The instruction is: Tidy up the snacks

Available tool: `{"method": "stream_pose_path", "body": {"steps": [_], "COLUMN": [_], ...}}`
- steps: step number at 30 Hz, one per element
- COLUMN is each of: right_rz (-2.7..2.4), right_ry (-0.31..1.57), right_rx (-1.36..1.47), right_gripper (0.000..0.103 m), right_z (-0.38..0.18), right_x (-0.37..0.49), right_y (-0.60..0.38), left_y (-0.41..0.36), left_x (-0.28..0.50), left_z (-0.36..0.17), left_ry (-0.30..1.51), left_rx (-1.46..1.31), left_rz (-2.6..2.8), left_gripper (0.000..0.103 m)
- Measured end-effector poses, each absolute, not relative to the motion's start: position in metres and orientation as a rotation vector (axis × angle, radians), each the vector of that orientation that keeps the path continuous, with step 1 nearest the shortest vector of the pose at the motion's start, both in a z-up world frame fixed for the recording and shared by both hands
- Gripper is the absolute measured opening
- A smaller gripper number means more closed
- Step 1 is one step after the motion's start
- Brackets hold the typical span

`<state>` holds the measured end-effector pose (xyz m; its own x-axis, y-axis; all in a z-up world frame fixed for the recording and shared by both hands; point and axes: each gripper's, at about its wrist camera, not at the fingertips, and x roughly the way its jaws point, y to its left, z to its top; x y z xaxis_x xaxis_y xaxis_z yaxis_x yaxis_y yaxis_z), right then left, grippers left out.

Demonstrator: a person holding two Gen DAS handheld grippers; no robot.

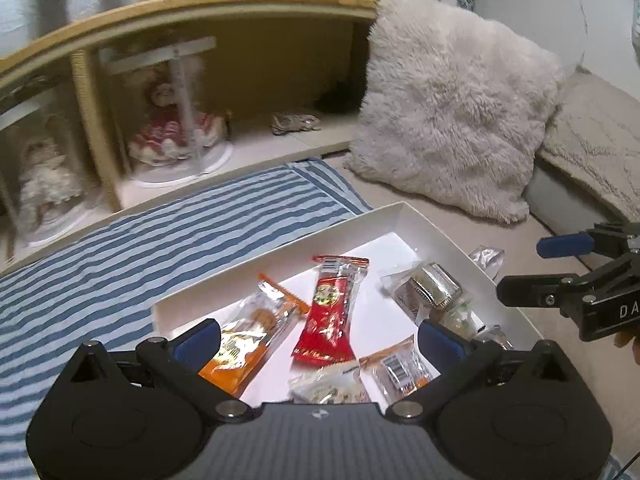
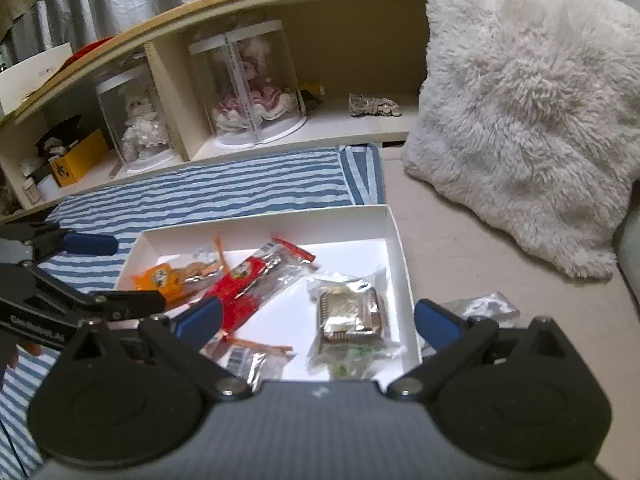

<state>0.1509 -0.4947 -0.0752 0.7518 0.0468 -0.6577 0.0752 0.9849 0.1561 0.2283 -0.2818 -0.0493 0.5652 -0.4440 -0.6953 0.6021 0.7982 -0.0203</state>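
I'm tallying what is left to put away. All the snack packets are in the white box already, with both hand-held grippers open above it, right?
Not quite. One clear packet lies outside the white box, on the beige cover beside its wall; the right wrist view shows it. The rest holds: the left hand-held gripper and the right hand-held gripper are open above the box.

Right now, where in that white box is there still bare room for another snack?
The box floor is bare at its far right corner, beyond the red packet and the foil snack. The near and left parts are crowded with packets.
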Motion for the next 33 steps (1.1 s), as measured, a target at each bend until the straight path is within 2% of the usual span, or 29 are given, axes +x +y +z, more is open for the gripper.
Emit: {"method": "stream_pose_path", "body": {"steps": [22, 33], "right_rz": [-0.003, -0.069], "right_ry": [0.610, 0.541], "right_rx": [0.131, 0.114], "right_gripper": [0.102, 0.102], "right_z": [-0.010, 0.004], "right_x": [0.053, -0.012], "right_y": [-0.441, -0.416], "left_y": [-0.205, -0.175], "left_x": [0.107, 0.038], "left_z": [0.034, 0.043], "left_ry": [0.634, 0.544], "left_rx": [0.095, 0.069], "left_rz": [-0.487, -0.371], "left_gripper": [0.103, 0.103]}}
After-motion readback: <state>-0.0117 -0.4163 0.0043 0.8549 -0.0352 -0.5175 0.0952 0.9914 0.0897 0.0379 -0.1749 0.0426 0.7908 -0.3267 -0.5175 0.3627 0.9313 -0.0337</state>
